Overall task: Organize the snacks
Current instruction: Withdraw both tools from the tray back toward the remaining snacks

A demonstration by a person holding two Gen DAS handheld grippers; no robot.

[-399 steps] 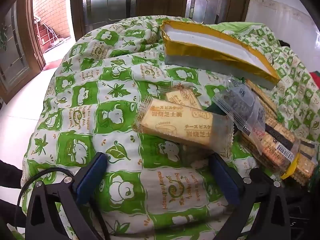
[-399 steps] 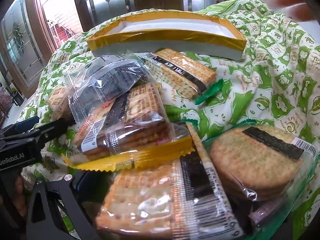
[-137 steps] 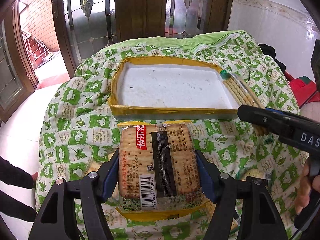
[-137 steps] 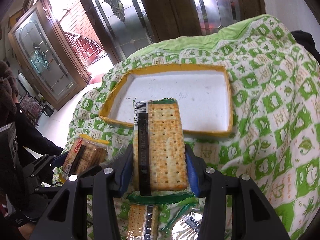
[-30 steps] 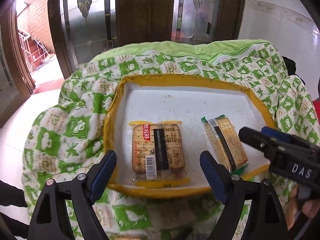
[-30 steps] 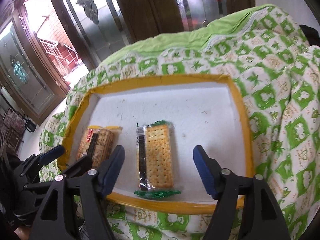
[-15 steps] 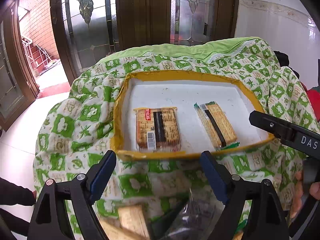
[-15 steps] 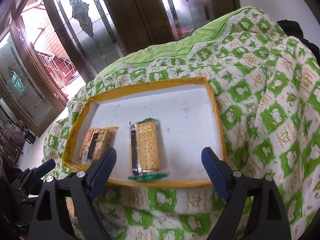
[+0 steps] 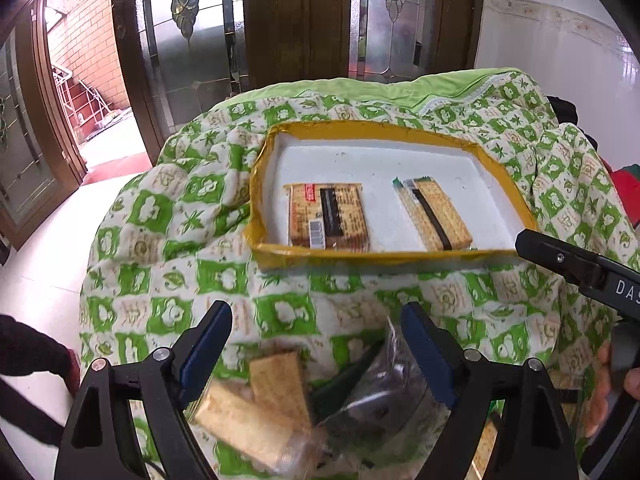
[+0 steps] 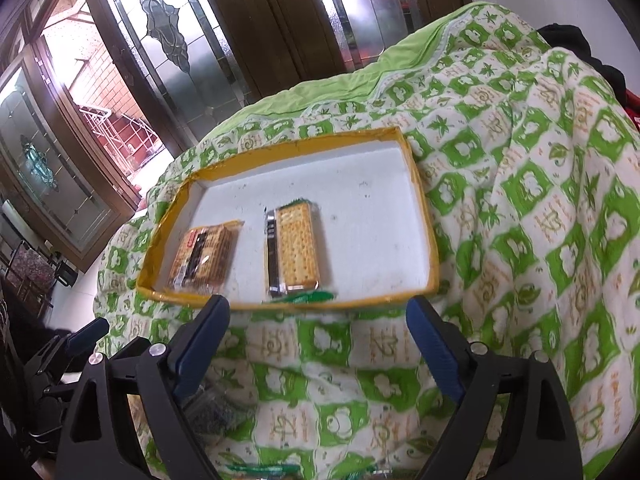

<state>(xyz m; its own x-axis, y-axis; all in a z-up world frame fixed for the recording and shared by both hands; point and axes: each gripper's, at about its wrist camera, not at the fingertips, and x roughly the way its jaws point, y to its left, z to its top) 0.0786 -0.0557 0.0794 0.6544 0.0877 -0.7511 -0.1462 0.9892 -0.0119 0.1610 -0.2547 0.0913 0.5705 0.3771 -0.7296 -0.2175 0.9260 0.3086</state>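
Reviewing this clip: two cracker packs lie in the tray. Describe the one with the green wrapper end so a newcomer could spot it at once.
Find the yellow-rimmed white tray on the green-patterned quilt. Two packs lie inside near its front rim. The green-ended pack is the narrower one toward the tray's middle, pale crackers with a dark stripe along one side; its neighbour by the left wall is wider and browner, with a yellow-edged wrapper and red label.

Both cracker packs [image 9: 327, 216] [image 9: 434, 213] now lying in tray [image 9: 380, 258], no longer gripped. I pulled left hand-held gripper [image 9: 316, 350] and right hand-held gripper [image 10: 318, 342] back empty, jaws apart, toward loose snacks [image 9: 276, 396].
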